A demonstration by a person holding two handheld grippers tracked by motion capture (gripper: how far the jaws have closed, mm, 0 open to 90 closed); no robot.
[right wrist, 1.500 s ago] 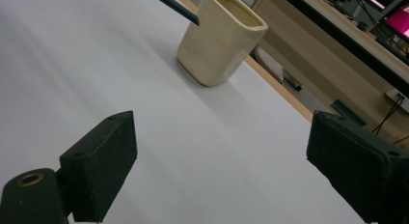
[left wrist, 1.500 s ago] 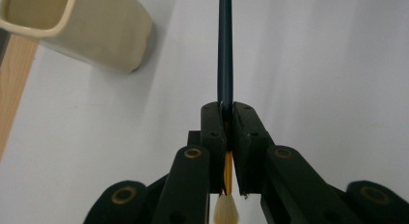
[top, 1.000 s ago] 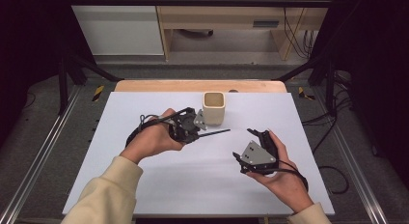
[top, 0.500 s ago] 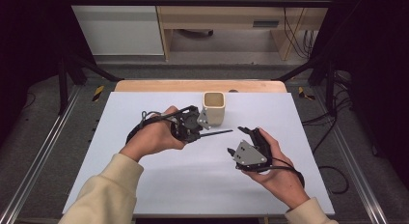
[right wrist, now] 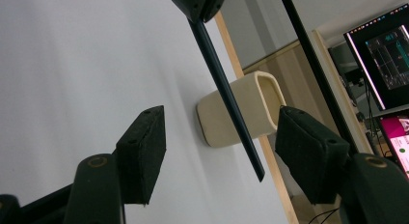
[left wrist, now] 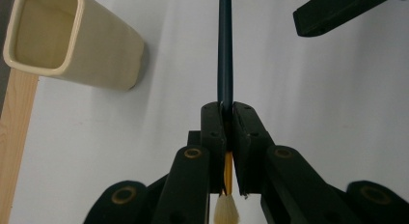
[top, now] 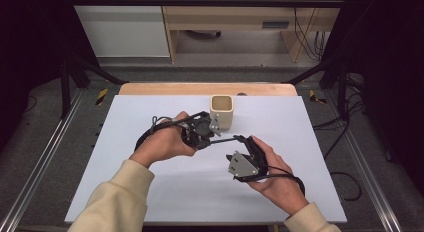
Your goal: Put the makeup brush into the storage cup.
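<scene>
**Brush handover beside the cream cup**

The left gripper (top: 212, 133) is clamped on a thin dark-handled paintbrush (left wrist: 225, 50), jaws closed near the ferrule, with the pale bristle tuft (left wrist: 226, 212) pointing back toward the hand. In the high view the handle runs from just in front of the cream square cup (top: 221, 111) out to the near right of it, toward the right gripper (top: 248, 143). The right gripper's jaws stand wide apart; in its own view the free end of the handle (right wrist: 231, 105) hangs between the two pads (right wrist: 144, 154), touching neither. The cup stands upright near the far wooden edge of the white table (top: 125, 192).

The step in hand appears to be a transfer of the brush between grippers. To do it well, the right pads should be centred on the handle and closed squarely across it, some way in from the tip, before the left jaws release; the cup, close behind, should stay untouched.
</scene>
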